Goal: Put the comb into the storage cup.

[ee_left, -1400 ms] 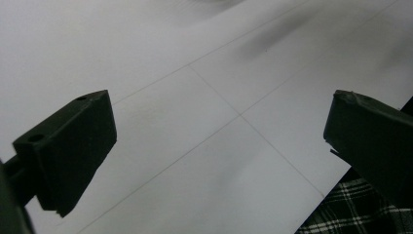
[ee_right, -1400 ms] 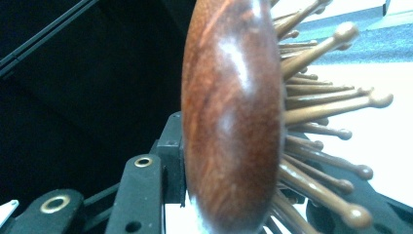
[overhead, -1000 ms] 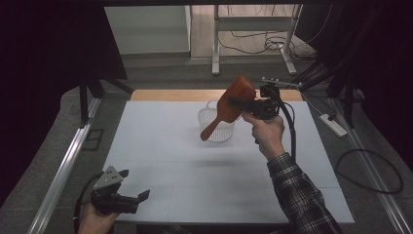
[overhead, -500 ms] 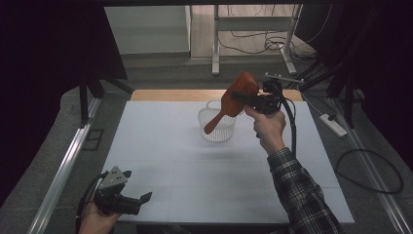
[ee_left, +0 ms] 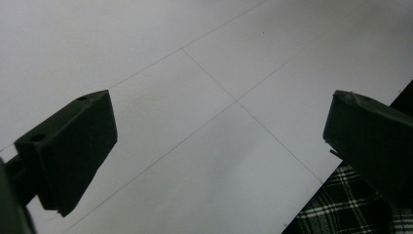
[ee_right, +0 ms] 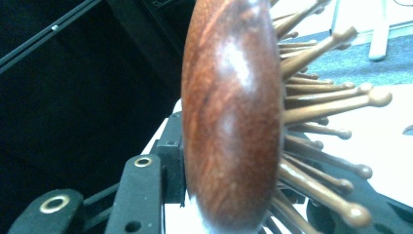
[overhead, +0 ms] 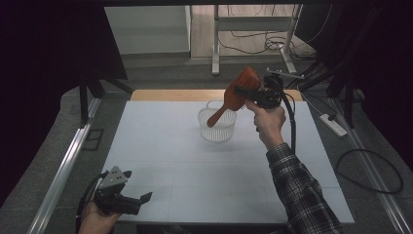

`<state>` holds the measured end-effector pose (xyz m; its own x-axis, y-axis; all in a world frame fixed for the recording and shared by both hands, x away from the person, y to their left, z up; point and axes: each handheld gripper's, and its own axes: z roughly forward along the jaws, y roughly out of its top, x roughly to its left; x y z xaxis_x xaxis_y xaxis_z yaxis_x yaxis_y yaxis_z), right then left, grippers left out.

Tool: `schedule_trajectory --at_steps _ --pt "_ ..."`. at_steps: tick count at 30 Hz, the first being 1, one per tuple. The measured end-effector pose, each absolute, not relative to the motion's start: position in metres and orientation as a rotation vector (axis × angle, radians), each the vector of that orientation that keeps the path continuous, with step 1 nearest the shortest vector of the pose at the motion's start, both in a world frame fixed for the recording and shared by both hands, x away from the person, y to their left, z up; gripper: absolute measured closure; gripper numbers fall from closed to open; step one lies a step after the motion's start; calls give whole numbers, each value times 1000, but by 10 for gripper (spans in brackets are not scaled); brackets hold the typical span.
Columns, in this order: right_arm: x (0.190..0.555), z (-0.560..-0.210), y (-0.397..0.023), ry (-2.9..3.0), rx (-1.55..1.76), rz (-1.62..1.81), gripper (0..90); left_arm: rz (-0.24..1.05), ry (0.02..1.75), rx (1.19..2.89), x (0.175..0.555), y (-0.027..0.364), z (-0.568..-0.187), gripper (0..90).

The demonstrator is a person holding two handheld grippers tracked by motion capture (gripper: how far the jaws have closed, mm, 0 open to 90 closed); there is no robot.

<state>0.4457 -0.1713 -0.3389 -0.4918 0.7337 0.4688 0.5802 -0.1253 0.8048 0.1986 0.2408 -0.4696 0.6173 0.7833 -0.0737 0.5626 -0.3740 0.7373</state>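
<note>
A reddish-brown wooden hairbrush [overhead: 246, 80] hangs in the air over a clear plastic basket [overhead: 216, 129] at the far middle of the white table [overhead: 160, 141]. My right gripper [overhead: 243, 92] is shut on the brush's head, and the handle slants down toward the basket's rim. In the right gripper view the brush's back [ee_right: 231, 122] stands between the jaws with its wooden pins [ee_right: 321, 107] pointing right. My left gripper [overhead: 137, 186] rests at the near left corner, open and holding nothing. The left gripper view shows its gap [ee_left: 219, 141] over bare table.
Beyond the far edge are a table leg frame [overhead: 214, 44], floor cables and a power strip [overhead: 331, 124]. A metal rail [overhead: 63, 165] runs along the left side. A plaid sleeve [overhead: 302, 195] reaches in from the near right.
The right hand has carried the brush a little farther from the person and slightly up, staying over the basket. The left gripper has stayed where it was.
</note>
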Motion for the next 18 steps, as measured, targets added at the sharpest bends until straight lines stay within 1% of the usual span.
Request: schedule_trajectory --at_steps 18 --pt "465 -353 -165 1953 1539 1601 561 372 1052 2090 198 241 -470 0"
